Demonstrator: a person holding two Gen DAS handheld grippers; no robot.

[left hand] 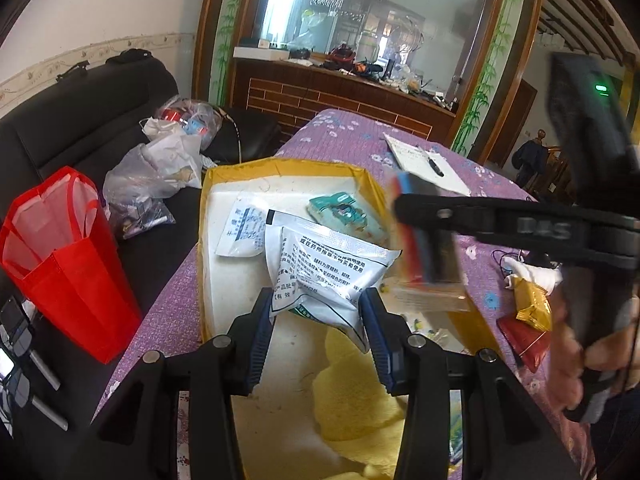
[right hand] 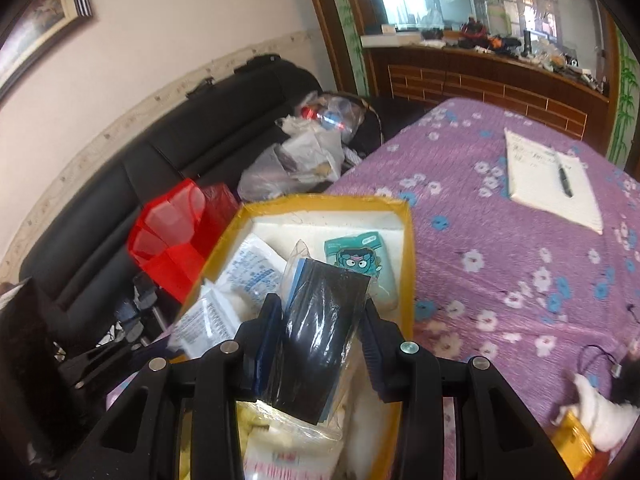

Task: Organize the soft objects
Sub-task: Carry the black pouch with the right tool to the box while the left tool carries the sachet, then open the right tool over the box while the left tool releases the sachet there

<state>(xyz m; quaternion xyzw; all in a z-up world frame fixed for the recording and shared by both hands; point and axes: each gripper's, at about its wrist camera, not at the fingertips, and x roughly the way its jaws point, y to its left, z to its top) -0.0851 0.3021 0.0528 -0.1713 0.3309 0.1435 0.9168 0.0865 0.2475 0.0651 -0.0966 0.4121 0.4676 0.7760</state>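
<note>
A purple flowery tablecloth [right hand: 500, 280] is lying under a yellow box [left hand: 368, 184].
The left gripper [left hand: 318, 320] is squeezing a white packet [left hand: 320, 268] over the box; the right gripper [right hand: 320, 332] is pinching a black wrapped pack [right hand: 320, 328] above it.

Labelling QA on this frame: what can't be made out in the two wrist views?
- Left wrist view: the clear-wrapped black and blue packet in the right gripper is motion-blurred; its print is unreadable.
- Right wrist view: that packet hides the yellow box's middle; the lower edge cuts off the box's near end.
- Both views: writing on the white notepad is too small.
- Left wrist view: the white printed sachet's lower end is hidden by the left gripper.
</note>
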